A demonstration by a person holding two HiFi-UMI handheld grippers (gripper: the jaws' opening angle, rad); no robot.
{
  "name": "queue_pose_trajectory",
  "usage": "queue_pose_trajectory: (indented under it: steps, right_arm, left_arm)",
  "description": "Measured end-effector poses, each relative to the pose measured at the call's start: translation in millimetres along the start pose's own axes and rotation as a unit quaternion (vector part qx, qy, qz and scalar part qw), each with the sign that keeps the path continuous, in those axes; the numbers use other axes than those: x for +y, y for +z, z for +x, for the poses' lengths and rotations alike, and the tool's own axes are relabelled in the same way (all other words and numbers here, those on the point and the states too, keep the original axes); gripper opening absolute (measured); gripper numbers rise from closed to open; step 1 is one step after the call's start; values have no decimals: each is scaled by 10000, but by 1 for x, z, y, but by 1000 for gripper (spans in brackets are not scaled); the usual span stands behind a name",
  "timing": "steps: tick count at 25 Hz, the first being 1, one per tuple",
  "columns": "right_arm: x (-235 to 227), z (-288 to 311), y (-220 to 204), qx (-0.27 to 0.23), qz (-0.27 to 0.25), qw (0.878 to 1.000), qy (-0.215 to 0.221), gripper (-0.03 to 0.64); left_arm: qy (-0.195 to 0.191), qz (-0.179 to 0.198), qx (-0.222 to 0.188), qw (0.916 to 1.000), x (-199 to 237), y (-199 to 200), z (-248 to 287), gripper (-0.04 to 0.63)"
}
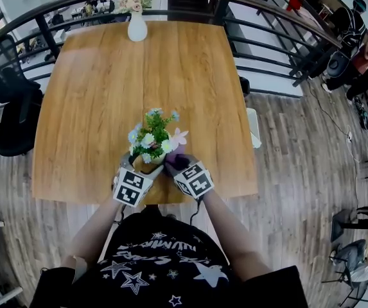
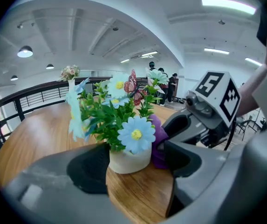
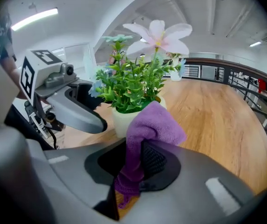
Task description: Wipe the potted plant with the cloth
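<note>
A small potted plant (image 1: 151, 138) with blue, white and pink flowers stands near the wooden table's (image 1: 94, 95) front edge. Its cream pot (image 2: 129, 158) sits between the jaws of my left gripper (image 2: 135, 154). The left pad lies against the pot's side and the right pad is close beside it. My right gripper (image 3: 138, 167) is shut on a purple cloth (image 3: 152, 125). The cloth's bunched top rests against the pot (image 3: 121, 120) just under the leaves. In the head view both grippers meet at the pot, left gripper (image 1: 142, 169) and right gripper (image 1: 178, 165).
A white vase of flowers (image 1: 137, 24) stands at the table's far edge. A black chair (image 1: 10, 101) is at the left and a white seat (image 1: 253, 128) at the right. A dark railing (image 1: 267, 37) curves behind the table, with people seated beyond it.
</note>
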State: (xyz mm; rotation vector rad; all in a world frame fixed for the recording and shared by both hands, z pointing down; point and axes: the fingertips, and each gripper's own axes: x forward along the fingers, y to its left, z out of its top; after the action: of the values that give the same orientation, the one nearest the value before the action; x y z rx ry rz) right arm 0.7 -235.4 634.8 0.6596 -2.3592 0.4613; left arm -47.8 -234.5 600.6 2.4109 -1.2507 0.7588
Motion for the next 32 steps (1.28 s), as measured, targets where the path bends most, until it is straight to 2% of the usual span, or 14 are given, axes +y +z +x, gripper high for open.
queue_pose_trajectory:
  steps: [16, 22, 28, 32]
  right_arm:
    - [-36, -9, -1, 32, 63, 9987, -507, 80]
    - [-35, -9, 1, 74, -54, 9987, -502, 80]
    - [-35, -9, 0, 89, -29, 9984, -566, 80]
    - [-34, -9, 0, 148, -132, 9982, -562, 80]
  left_arm:
    - [-973, 105, -109, 9951, -43, -1, -8, 379]
    - [-1181, 667, 222, 9905, -36, -18, -11, 379]
    - [-1401, 757, 276, 9869, -12, -22, -13, 379]
    - [-1581, 1242, 257, 9793, 0, -17, -7, 399]
